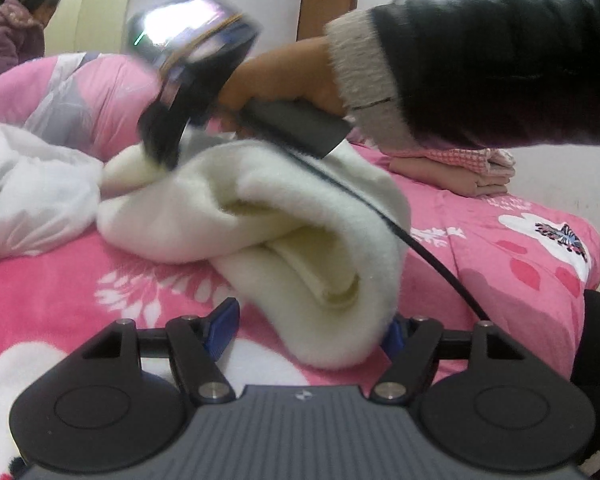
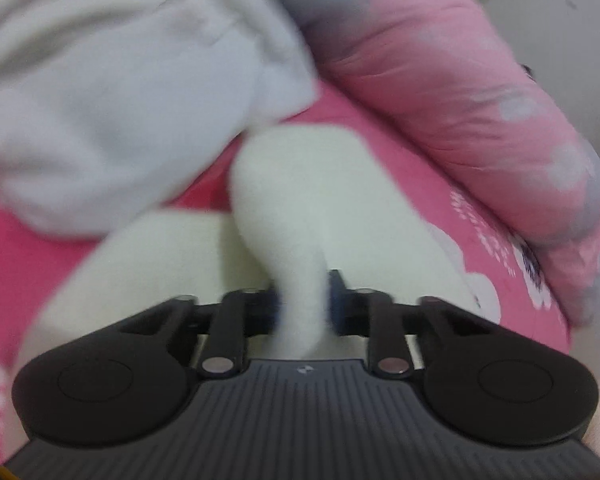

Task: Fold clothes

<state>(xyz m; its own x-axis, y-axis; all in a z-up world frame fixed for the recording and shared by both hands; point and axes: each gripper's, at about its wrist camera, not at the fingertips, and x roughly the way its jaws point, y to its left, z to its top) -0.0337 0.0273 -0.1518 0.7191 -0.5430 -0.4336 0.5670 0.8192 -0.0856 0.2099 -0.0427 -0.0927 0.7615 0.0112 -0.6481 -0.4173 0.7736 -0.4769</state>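
On the pink bed, near its right edge, the left wrist view shows a cream fleece garment lying half rolled, its end between the wide-open, empty jaws of the left gripper. From the right wrist view, blurred, the right gripper pinches a thin ridge of that fleece. Judging by the slim bite, a pull could slip the fleece free and undo the fold

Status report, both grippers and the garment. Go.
Left gripper open beside cream fleece garment. Right gripper shut on its fold. White garment alongside.
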